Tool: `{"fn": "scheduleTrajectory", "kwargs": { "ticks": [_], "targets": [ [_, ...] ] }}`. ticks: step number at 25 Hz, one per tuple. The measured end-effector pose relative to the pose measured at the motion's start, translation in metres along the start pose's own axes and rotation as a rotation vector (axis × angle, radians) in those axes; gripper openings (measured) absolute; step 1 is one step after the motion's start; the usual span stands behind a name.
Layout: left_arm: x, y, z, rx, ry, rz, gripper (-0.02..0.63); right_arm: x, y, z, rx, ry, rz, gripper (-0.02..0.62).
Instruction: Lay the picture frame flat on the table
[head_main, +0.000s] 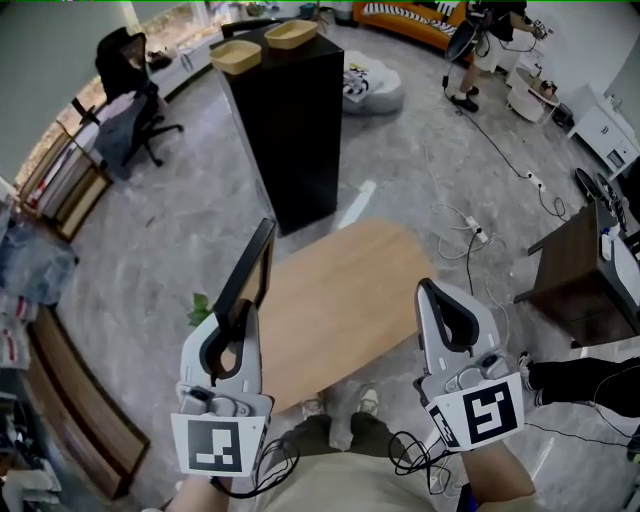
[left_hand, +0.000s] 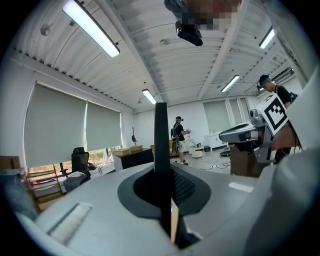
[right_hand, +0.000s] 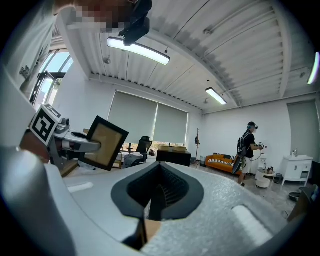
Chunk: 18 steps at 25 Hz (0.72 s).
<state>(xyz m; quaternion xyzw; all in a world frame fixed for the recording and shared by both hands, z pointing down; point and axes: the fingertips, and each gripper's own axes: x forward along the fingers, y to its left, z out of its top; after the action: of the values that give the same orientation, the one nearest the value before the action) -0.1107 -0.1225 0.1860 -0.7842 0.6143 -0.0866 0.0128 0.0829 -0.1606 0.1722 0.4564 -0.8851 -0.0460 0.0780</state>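
Our left tongs (head_main: 238, 318) pinch the frame (head_main: 252, 262) by its lower edge; our right tongs (head_main: 440, 300) are pressed together, empty. We judge it light, stiff, fragile.

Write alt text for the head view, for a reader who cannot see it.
Seen from above, the left gripper clamps a black picture frame, held edge-up in the air at the left side of an oval wooden table. The right gripper is shut and empty beside it; a black cabinet stands beyond.
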Motion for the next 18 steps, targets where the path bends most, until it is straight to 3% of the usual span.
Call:
{"fn": "scheduleTrajectory", "kwargs": {
  "ticks": [9,18],
  "targets": [
    [0.054,-0.015,-0.050,-0.156,0.081,-0.089,0.032,0.029,-0.011,-0.037,0.013,0.050,0.017,0.002],
    [0.090,-0.021,-0.148,-0.485,0.190,-0.166,0.032,0.054,-0.002,-0.095,0.052,0.118,0.050,0.002]
  ]
}}
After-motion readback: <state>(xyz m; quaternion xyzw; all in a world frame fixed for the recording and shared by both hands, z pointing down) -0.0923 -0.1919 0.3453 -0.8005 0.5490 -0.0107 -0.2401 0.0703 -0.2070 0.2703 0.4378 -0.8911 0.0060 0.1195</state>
